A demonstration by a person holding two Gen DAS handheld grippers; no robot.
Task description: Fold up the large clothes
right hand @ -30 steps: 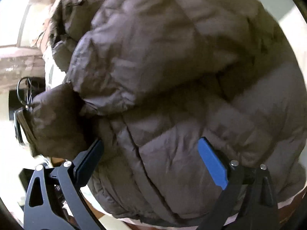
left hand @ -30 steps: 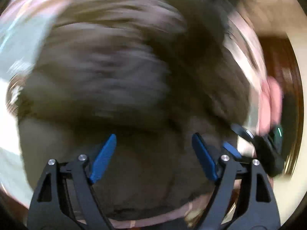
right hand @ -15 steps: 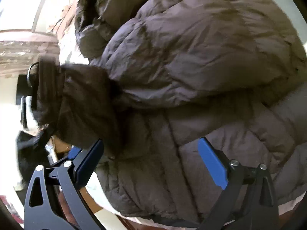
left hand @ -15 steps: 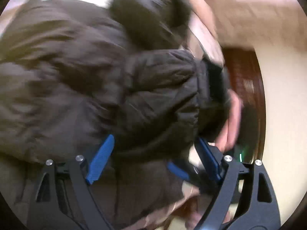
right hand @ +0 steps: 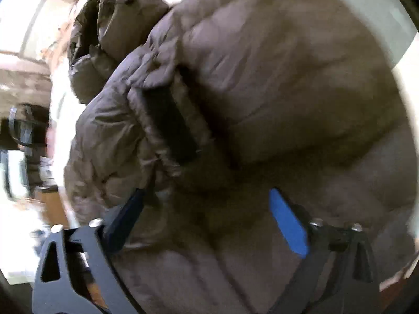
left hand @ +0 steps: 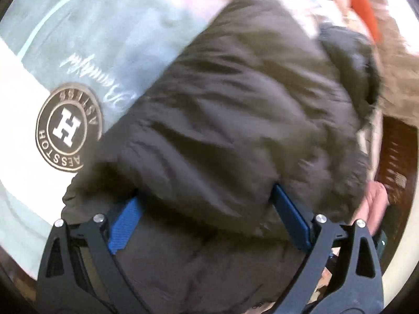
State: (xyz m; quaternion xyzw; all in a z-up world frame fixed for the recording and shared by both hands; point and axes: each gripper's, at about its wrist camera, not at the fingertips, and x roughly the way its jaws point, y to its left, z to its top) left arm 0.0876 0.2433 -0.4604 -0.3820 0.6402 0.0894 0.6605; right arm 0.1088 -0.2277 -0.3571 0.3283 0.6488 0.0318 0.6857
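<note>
A dark brown puffer jacket [left hand: 235, 120] lies spread out and fills both views. In the right wrist view its sleeve is folded over the body, with the dark cuff [right hand: 170, 125] near the middle and the hood [right hand: 110, 26] at the upper left. My left gripper [left hand: 207, 198] hangs over the jacket, its jaws opening wide; puffed fabric bulges between the blue pads [left hand: 290, 219] without being pinched. My right gripper [right hand: 205, 196] points down at the jacket's lower body. Its jaws are closing, fabric lies between them, and the pads [right hand: 288, 222] stand apart from it.
A grey-blue and white cloth with a round "H" logo [left hand: 68, 128] covers the surface left of the jacket. A person's hand [left hand: 377, 198] shows at the right edge, beside dark wooden furniture [left hand: 398, 162]. An orange object [left hand: 364, 7] lies beyond the hood.
The sleeve that hung off the jacket's left side now lies folded across its body. My left gripper has swung over and down, bringing the logo cloth into view.
</note>
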